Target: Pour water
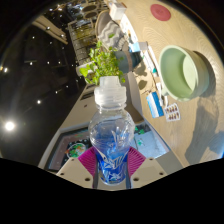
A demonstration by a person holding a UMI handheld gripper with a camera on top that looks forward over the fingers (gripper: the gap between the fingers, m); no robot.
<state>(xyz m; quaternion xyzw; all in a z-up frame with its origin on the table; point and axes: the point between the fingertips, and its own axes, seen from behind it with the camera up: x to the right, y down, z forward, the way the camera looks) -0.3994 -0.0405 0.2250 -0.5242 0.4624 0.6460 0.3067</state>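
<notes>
Pink pads [88, 160] of the claw [112, 165] clamp a clear bottle [111, 135], nearly closed around it, tilted above the counter [150, 60] near a green bowl [182, 72].

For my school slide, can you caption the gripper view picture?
Gripper holding a clear water bottle upright, with a green bowl on the table beyond.
</notes>
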